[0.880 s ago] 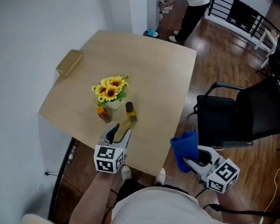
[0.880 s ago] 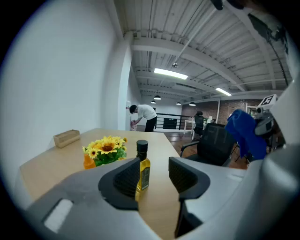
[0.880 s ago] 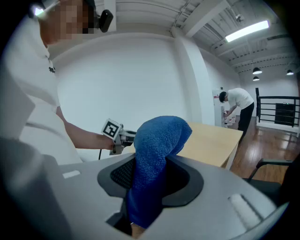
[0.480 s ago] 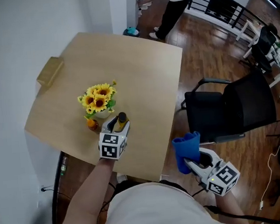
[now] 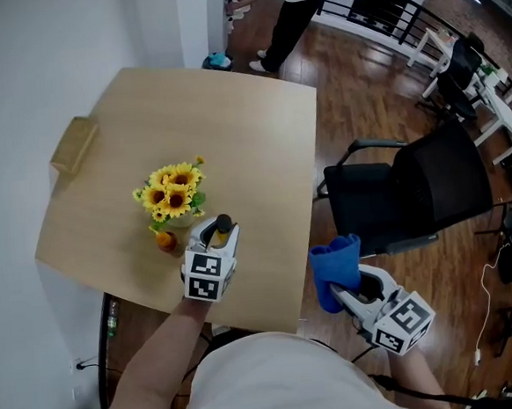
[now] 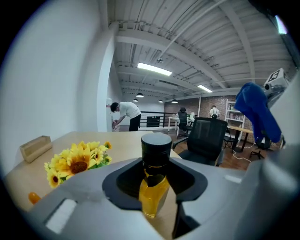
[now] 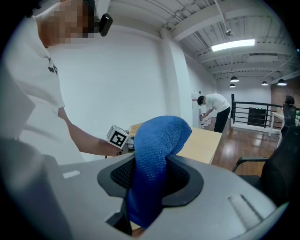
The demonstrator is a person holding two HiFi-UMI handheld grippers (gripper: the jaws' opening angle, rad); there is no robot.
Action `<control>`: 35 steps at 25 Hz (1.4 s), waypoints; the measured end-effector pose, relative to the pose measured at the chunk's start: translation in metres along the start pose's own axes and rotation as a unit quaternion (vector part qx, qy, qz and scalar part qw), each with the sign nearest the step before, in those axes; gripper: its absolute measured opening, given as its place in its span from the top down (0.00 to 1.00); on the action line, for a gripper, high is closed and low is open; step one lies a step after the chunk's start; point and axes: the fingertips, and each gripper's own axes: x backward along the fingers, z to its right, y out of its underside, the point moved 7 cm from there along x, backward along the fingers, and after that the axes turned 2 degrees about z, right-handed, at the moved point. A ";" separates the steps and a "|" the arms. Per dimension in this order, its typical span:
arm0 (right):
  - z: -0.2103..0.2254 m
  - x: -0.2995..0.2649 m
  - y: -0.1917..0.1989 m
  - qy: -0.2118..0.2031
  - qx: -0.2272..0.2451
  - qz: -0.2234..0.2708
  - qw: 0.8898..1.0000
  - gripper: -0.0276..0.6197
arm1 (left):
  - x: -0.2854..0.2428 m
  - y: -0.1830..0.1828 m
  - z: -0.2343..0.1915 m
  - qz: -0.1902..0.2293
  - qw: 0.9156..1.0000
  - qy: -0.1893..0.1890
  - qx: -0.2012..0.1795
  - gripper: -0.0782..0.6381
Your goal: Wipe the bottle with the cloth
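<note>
Holding the bottle (image 6: 154, 180) comes first, and that part looks done. The left gripper (image 5: 214, 238) has its two fingers closed on the bottle's yellow body, one on each side. The black cap sticks up above them. The bottle stands upright close to the near edge of the table (image 5: 231, 113), the edge by the person. It is just beside the sunflowers (image 5: 171, 193), on the side toward the table's right edge.

The right gripper (image 5: 344, 291) has its fingers closed tight on the blue cloth (image 5: 333, 264). The cloth pokes up out of the fingers in a soft lump and flops over at the top. It is not over the table at all. It hangs past the near right corner, above the wooden floor, near the black chair (image 5: 423, 190). The cloth and the bottle are well apart and do not touch.

So I think the wiping has not started. One hand has the bottle and the other has the cloth, and now they must meet. The next move should bring the cloth across the near right corner to the bottle's side. Then it can press softly and rub up and down. The left fingers need to keep the bottle steady. The flowers are very close, so the cloth should come in from the right to miss them.
</note>
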 end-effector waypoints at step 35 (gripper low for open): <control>-0.022 -0.126 -0.060 -0.190 0.021 0.043 0.981 0.72 | 0.119 -0.113 0.054 0.074 0.992 0.105 -0.006 0.68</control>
